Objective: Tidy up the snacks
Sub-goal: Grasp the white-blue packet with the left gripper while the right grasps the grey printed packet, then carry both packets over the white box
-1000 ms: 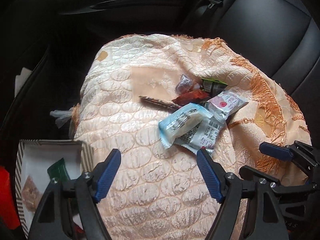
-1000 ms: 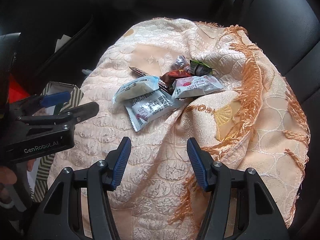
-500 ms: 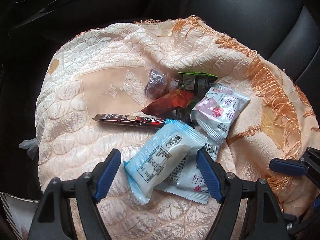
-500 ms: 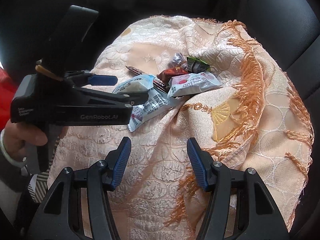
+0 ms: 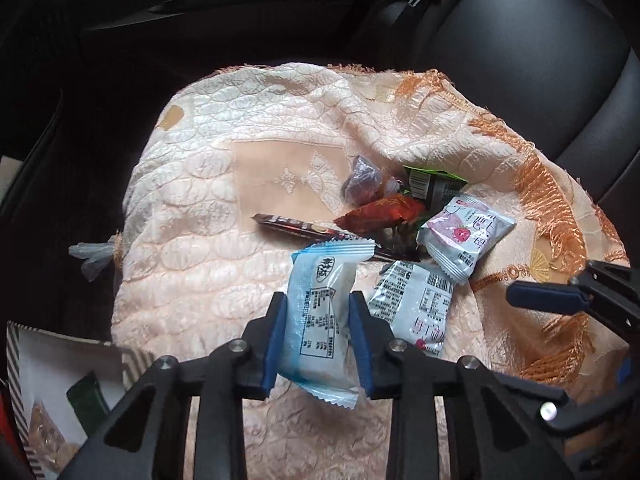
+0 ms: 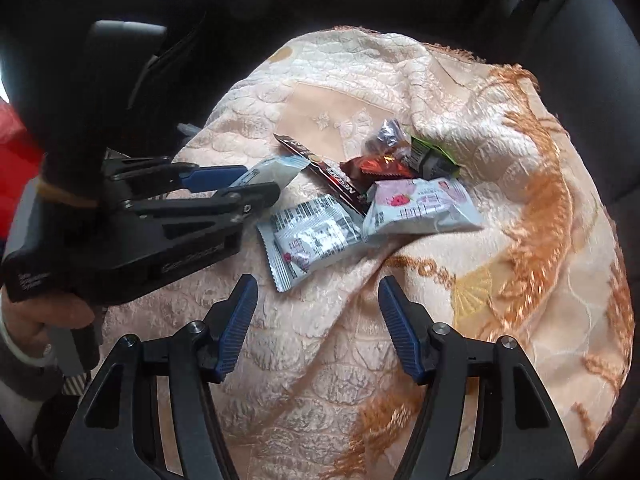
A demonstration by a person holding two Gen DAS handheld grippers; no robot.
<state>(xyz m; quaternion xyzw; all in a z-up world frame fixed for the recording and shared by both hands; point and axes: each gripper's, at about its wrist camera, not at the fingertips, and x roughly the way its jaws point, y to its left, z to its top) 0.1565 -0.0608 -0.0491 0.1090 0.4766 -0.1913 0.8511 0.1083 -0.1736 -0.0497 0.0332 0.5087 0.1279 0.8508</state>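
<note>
A pile of snacks lies on a peach quilted cloth (image 5: 192, 240) over a car seat. My left gripper (image 5: 316, 300) is shut on a light blue snack packet (image 5: 320, 320), which also shows in the right wrist view (image 6: 272, 170). Beside it lie a white barcode packet (image 5: 416, 304), a strawberry packet (image 5: 464, 232), a red wrapper (image 5: 380, 212), a dark stick sachet (image 5: 296, 228), a green-black packet (image 5: 436, 184) and a clear-wrapped candy (image 5: 362, 180). My right gripper (image 6: 318, 292) is open and empty, just short of the barcode packet (image 6: 312, 236).
A striped-edged white box (image 5: 48, 360) holding a green packet (image 5: 88, 404) and a brown snack sits at the lower left beside the cloth. Black leather seat backs (image 5: 520, 60) surround the cloth. Orange fringe (image 6: 548, 184) runs along its right side.
My left gripper has closed on the light blue packet and drawn it back toward me. My right gripper has stayed open and almost still.
</note>
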